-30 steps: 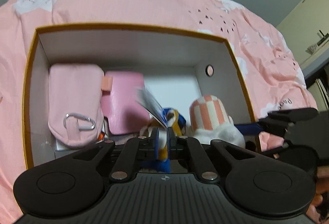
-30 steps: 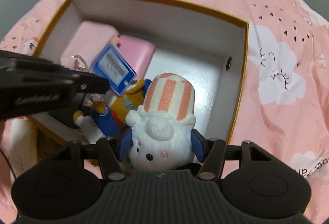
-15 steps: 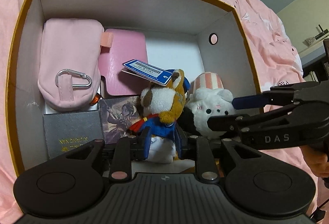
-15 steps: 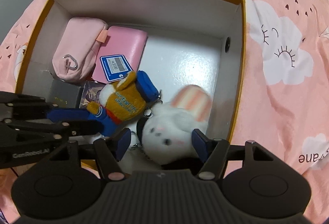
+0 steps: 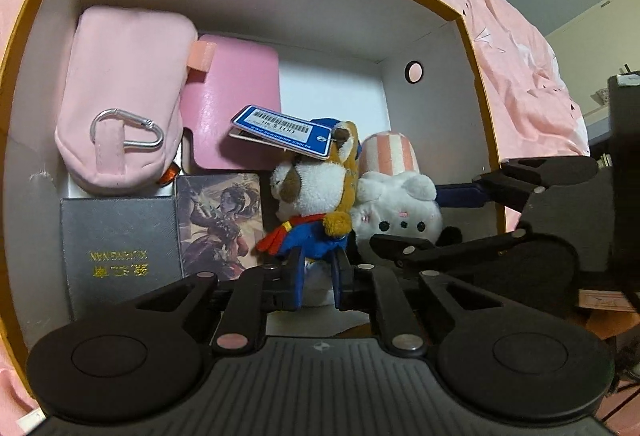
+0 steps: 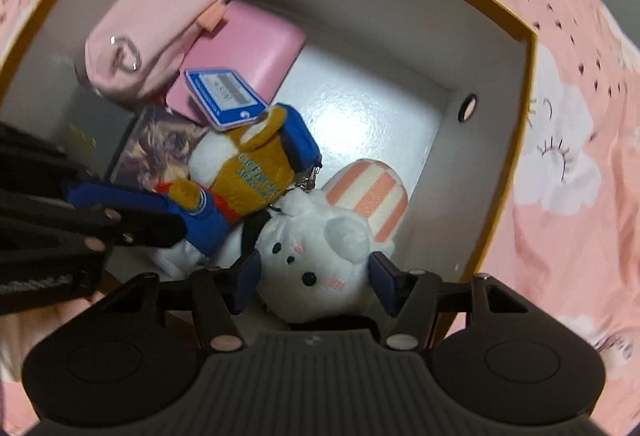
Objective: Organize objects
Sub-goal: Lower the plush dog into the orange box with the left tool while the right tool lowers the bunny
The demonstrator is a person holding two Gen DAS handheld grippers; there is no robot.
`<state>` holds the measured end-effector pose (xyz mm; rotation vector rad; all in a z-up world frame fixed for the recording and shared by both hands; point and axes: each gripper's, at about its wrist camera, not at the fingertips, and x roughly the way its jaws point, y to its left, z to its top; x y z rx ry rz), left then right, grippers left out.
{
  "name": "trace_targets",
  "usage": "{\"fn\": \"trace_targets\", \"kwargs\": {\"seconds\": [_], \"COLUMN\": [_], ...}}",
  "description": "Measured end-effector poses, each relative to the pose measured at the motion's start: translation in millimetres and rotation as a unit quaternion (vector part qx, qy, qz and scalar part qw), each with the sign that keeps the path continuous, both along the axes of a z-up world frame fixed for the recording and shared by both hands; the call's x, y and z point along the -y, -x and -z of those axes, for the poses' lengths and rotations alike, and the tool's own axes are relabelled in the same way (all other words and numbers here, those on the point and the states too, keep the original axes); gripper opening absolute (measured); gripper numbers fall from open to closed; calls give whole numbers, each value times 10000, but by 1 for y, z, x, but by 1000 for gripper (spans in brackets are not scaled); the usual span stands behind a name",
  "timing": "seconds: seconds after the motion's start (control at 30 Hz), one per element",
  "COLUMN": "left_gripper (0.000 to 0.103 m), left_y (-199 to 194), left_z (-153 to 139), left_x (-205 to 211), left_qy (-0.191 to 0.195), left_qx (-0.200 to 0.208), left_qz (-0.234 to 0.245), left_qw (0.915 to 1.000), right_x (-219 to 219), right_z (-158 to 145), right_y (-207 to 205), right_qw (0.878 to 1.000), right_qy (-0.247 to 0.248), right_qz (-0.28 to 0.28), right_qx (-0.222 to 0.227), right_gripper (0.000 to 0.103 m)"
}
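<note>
A white box with an orange rim (image 5: 476, 47) (image 6: 516, 139) lies on a pink bedspread. My left gripper (image 5: 318, 282) is shut on the legs of a brown and white dog plush in blue clothes (image 5: 316, 195) (image 6: 248, 171), which carries a blue price tag (image 5: 280, 129). My right gripper (image 6: 316, 286) is shut on a white plush with a pink striped hat (image 6: 320, 256) (image 5: 396, 203). Both plush toys are low inside the box, side by side and touching.
In the box lie a pink pouch with a carabiner (image 5: 120, 95), a pink case (image 5: 236, 99), a grey booklet (image 5: 116, 240) and an illustrated card box (image 5: 220, 220). The box floor at back right (image 6: 360, 115) is bare. The pink cloud-print bedspread (image 6: 568, 155) surrounds the box.
Both grippers have moved down and forward into the box with their plush toys. The dog plush and the white plush now sit lower, near the box floor.
</note>
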<state>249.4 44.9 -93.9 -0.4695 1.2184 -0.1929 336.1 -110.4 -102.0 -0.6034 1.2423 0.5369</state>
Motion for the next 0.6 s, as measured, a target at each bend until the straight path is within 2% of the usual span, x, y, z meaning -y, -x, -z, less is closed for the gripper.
{"fn": "trace_targets", "kwargs": {"seconds": [0.13, 0.2, 0.4, 0.6], "left_gripper": [15, 15, 15, 17], "left_y": [1, 1, -1, 9], "left_z": [2, 3, 5, -12], "left_x": [-5, -8, -6, -2], "left_qy": [24, 84, 48, -279], "left_qx": [-62, -93, -107, 108], "left_qz": [-56, -72, -29, 107], "left_qw": [10000, 9999, 9999, 9995], "right_x": [1, 3, 9, 12], "right_z": [3, 2, 3, -6], "right_y": [1, 1, -4, 0], "right_qw": [9997, 9989, 9980, 9983], "right_qy": [-77, -265, -430, -477], "right_qz": [-246, -382, -408, -322], "right_qx": [19, -75, -216, 27], "right_gripper": [58, 56, 56, 57]}}
